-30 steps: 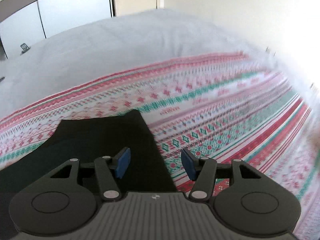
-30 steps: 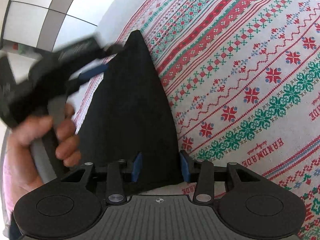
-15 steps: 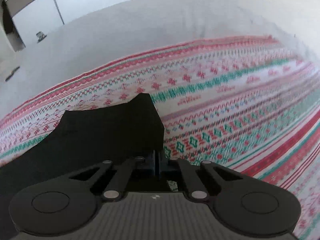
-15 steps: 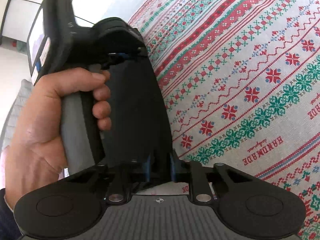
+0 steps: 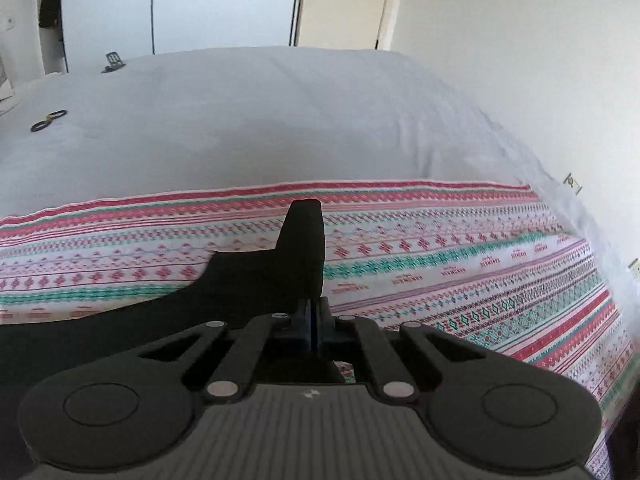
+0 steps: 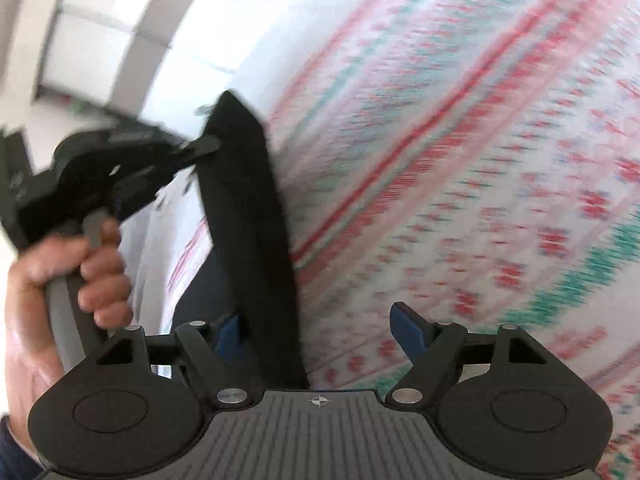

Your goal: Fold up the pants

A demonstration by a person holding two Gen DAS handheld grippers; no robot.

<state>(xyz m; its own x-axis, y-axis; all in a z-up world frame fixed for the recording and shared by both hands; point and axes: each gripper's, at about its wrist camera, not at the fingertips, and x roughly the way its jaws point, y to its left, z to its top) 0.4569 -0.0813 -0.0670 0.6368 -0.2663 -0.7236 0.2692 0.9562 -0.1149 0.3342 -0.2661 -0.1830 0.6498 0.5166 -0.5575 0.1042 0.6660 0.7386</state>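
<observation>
The black pants lie on a patterned blanket, and one corner of them is lifted. My left gripper is shut on that raised fold, which stands up beyond the fingertips. In the right wrist view the pants hang as a taut dark strip from the left gripper, held by a hand at the upper left. My right gripper is opening. The strip runs between its fingers beside the left pad, and the right pad stands well clear of it.
A grey sheet covers the bed beyond the blanket. Two small dark rings and a small dark object lie on it. Wardrobe doors stand behind, and a white wall runs along the right.
My left gripper closed on the pants' edge and lifted it off the blanket. My right gripper first closed on the near edge, then spread its jaws wide. The right view has blurred.
</observation>
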